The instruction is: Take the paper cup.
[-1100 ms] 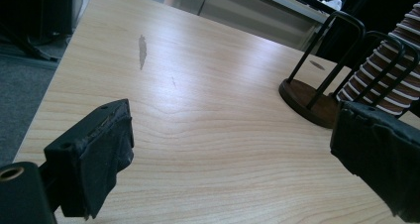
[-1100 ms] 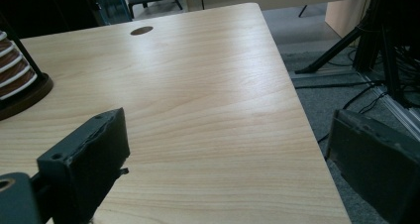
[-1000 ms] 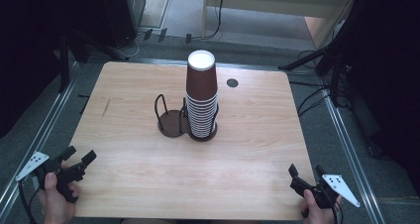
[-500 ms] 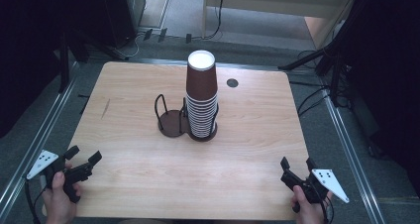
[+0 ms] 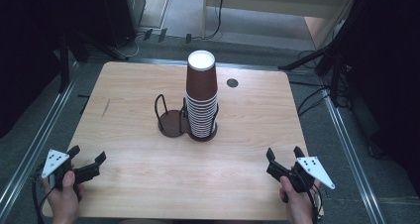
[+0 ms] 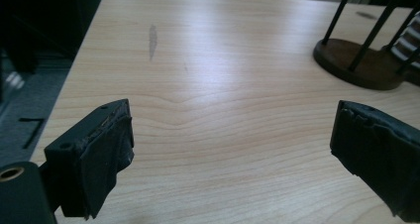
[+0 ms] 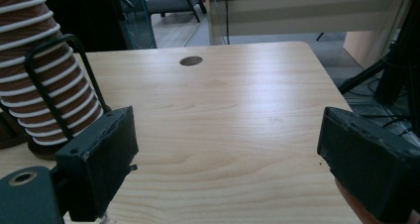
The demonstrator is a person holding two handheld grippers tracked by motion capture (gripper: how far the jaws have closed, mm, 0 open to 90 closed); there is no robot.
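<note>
A tall stack of brown paper cups (image 5: 202,97) stands in the right ring of a dark two-ring wire holder (image 5: 173,120) at the table's middle. Its left ring holds nothing. In the right gripper view the cup stack (image 7: 42,70) rises at the far left behind a black wire. The holder's bare base (image 6: 356,60) lies at the upper right of the left gripper view. My left gripper (image 5: 88,160) hovers open over the table's front left corner. My right gripper (image 5: 284,158) hovers open near the front right edge. Nothing is between either pair of jaws.
The wooden table (image 5: 129,149) has a small dark round hole (image 5: 232,83) at its back right and a faint grey smudge (image 5: 105,108) on its left. Metal rails run along both sides, with cables and stand legs on the floor behind.
My right gripper has come forward onto the table and to the left, rising a little. My left gripper has barely shifted.
</note>
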